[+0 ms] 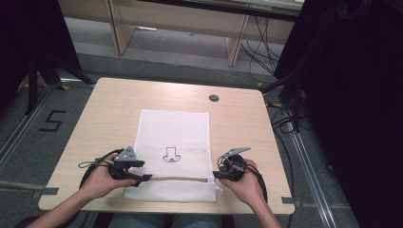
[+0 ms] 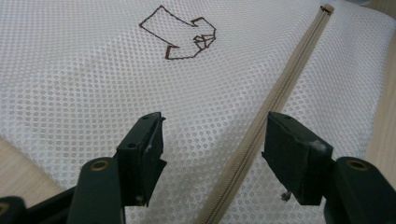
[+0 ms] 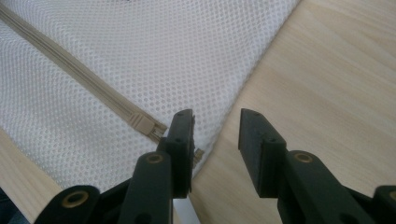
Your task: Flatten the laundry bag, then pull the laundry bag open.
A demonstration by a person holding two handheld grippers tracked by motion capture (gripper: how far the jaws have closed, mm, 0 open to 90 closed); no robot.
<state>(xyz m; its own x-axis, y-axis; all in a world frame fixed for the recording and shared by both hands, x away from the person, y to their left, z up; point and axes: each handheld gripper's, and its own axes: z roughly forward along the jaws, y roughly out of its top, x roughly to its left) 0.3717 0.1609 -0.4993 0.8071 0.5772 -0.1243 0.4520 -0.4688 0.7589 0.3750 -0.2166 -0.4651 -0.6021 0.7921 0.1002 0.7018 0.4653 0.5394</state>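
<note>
White mesh bag (image 1: 173,152) lies flat at table (image 1: 104,109) centre, zipper (image 1: 176,179) closed, contents indiscernible. Left gripper (image 1: 147,177) and right gripper (image 1: 215,175) flank the zipper ends at lower frame, jaws apart, holding nothing.

Work surface: a light wood table (image 1: 104,114) carrying one white mesh laundry bag (image 1: 173,133).

The table was rectangular with rounded corners and a pale wood-grain top, and a small round dark grommet (image 1: 214,98) sat near its far edge, well apart from the bag. The bag lay flat on the middle of the top, its long side running away from the person and its near end close to the near table edge. A beige zipper (image 1: 176,179) ran across the bag near that near end, from one side to the other. A dark outline drawing (image 1: 169,155) marked the mesh just beyond the zipper. Bare wood showed to the left and right of the bag.
</note>
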